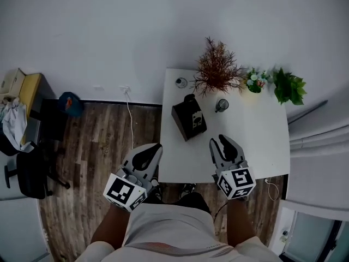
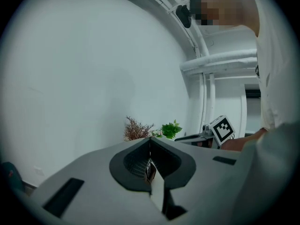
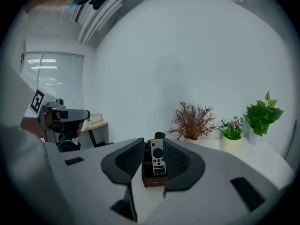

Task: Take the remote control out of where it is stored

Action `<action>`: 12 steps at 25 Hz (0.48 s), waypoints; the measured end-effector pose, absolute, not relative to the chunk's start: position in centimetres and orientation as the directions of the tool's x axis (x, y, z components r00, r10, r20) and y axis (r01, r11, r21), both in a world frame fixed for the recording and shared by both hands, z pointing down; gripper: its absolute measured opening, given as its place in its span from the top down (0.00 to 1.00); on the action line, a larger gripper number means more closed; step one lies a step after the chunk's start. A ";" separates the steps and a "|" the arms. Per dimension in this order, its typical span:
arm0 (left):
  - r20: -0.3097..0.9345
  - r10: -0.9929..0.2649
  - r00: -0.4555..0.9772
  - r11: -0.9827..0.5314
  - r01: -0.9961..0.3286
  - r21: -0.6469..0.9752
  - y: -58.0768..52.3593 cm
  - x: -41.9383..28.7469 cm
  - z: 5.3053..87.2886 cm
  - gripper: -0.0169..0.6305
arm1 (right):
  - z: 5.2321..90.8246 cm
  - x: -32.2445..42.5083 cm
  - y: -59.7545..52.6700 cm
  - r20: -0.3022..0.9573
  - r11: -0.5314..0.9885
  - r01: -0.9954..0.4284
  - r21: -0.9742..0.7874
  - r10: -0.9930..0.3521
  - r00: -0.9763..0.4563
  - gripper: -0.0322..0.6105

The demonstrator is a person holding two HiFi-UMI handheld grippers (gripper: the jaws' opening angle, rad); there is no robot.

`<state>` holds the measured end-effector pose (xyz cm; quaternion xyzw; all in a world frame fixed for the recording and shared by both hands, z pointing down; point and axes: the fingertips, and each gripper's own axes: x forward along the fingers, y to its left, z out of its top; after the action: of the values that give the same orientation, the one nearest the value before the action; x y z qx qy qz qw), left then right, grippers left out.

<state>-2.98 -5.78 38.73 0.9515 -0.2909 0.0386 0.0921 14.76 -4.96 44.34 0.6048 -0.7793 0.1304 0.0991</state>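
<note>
A dark box-shaped holder (image 1: 182, 119) stands on the white table (image 1: 262, 146), with a light grey remote control (image 1: 196, 119) upright in it. In the right gripper view the remote (image 3: 158, 157) shows its buttons above the brown holder (image 3: 153, 178), straight ahead between the jaws and some way off. My right gripper (image 1: 221, 141) is open over the table's near edge, with nothing touching its pads. My left gripper (image 1: 158, 146) hovers at the table's near left corner, its jaws meeting at the tips and empty. The left gripper view shows only a sliver of the holder (image 2: 150, 170).
A dried reddish plant (image 1: 218, 70), a small flowering pot (image 1: 255, 81) and a green plant (image 1: 288, 86) line the table's far edge. Two small round objects (image 1: 181, 82) (image 1: 221, 105) sit near the holder. A desk and black chair (image 1: 27, 173) stand far left on the wooden floor.
</note>
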 end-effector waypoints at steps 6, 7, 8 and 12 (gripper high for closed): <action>0.161 -0.585 0.795 -0.778 -0.606 0.167 -6.1 -3.3 39.9 0.96 | 47.8 14.3 -9.0 0.378 0.283 -0.959 -0.033 -0.884 -0.274 0.67; 0.166 -0.591 0.789 -0.770 -0.614 0.173 -6.1 -3.4 40.2 0.96 | 48.5 14.2 -9.7 0.389 0.285 -0.958 -0.029 -0.880 -0.274 0.66; 0.172 -0.596 0.784 -0.764 -0.620 0.178 -6.2 -3.6 40.4 0.96 | 49.3 14.0 -10.4 0.400 0.287 -0.958 -0.024 -0.875 -0.272 0.64; 0.195 -0.608 0.770 -0.748 -0.637 0.186 -6.2 -4.1 41.3 0.96 | 52.5 13.1 -12.7 0.440 0.293 -0.956 -0.004 -0.858 -0.265 0.61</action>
<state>-4.06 -6.15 41.31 0.9328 -0.3338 0.0611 0.1213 13.06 -12.70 52.46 0.5789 -0.7834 0.1360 0.1805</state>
